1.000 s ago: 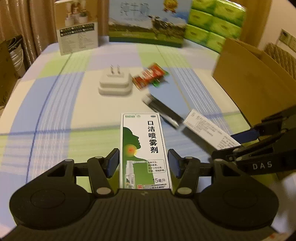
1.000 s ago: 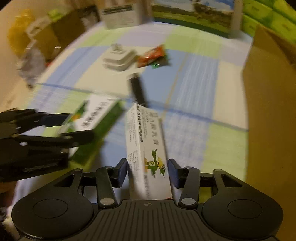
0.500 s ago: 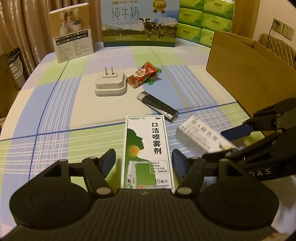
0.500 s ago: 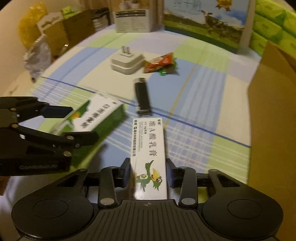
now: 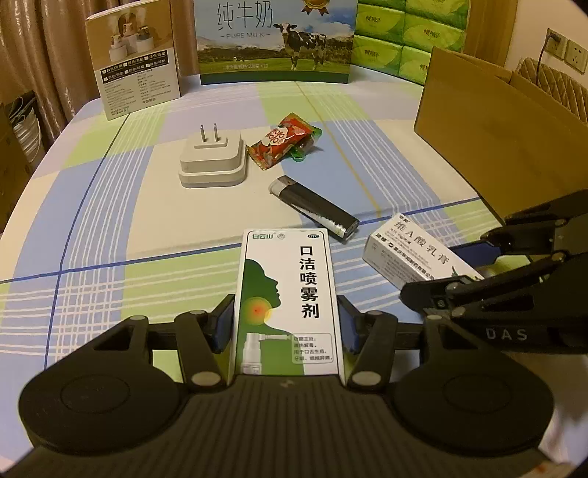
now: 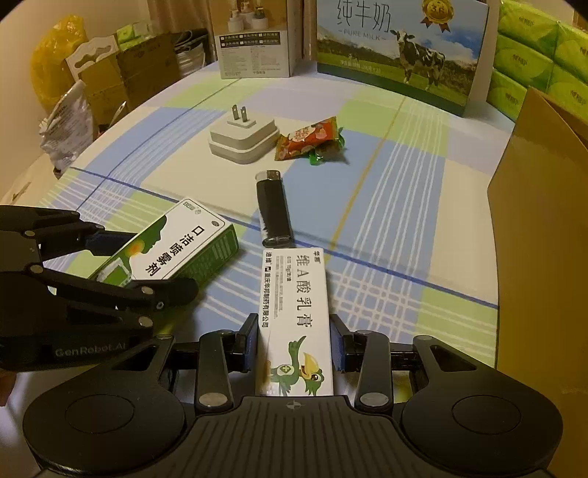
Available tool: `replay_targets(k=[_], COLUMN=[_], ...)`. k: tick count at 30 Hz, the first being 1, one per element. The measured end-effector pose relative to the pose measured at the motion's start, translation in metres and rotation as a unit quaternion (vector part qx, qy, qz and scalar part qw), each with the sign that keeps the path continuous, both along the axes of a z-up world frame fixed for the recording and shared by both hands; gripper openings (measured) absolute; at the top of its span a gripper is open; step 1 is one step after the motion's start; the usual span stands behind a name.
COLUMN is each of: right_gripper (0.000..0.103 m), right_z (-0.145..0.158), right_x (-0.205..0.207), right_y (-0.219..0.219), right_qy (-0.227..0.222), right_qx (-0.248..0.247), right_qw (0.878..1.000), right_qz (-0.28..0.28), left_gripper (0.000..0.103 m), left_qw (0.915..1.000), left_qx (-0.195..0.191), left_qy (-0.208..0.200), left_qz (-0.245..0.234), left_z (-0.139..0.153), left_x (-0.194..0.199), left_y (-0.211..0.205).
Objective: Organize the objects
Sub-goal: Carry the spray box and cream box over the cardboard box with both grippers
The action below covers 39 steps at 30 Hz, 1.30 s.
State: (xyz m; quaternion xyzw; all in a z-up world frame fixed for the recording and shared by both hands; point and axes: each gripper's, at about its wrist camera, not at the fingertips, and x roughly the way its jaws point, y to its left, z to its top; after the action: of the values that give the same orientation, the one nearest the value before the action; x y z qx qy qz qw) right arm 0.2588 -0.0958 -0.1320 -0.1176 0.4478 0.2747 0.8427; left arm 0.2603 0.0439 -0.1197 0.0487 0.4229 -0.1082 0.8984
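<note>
Nearest the left wrist camera, the left hand-held gripper [image 5: 286, 327] has the green-and-white spray box [image 5: 288, 298] between its blue pads; its jaws are closing, with both pads at the box's long sides, the right one looking just shy of contact. The box lies flat on the desk [image 5: 110, 206], its far end pointing away from the camera.

Just to its right, the right hand-held gripper [image 6: 294, 347] is clamped on the white ointment box [image 6: 296, 309], pads pressed to both long sides. This narrow box carries a green bird cartoon at its near end and looks tilted, its far end raised a little, though I cannot tell whether it is off the cloth.

Beyond the two boxes lies a black lighter [image 5: 314, 207], its silver head pointing away in the right wrist view, its near end just beside the ointment box's far end. Farther on sits a white plug adapter [image 5: 212, 160] with its two prongs up, and touching its right edge an orange snack packet [image 5: 281, 141] over a green wrapper.

Along the right edge stands a brown cardboard box [image 6: 544, 228]. At the far edge of the desk stand a small product box [image 5: 134, 60], a milk carton case [image 5: 275, 40] printed with a cow, and stacked green tissue packs [image 5: 408, 33].
</note>
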Motion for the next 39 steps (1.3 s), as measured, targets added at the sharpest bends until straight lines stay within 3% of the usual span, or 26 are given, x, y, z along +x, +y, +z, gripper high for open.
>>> replay_targets(k=[28, 39], right_gripper=[0.035, 0.035], right_z=[0.022, 0.062], right_x=[-0.018, -0.074], right_y=[-0.01, -0.046], right_qy=[-0.002, -0.008], right_qx=[0.013, 0.047], right_qw=[0.999, 0.996], right_qz=[-0.03, -0.07], left_gripper=[0.051, 0.051], left_qw=[0.9996, 0.999], left_qx=[-0.018, -0.033], left_qy=[0.013, -0.009], left_qz=[0.018, 0.029], left_z=[0.005, 0.042], left_x=[-0.014, -0.054], left_y=[-0.001, -0.023])
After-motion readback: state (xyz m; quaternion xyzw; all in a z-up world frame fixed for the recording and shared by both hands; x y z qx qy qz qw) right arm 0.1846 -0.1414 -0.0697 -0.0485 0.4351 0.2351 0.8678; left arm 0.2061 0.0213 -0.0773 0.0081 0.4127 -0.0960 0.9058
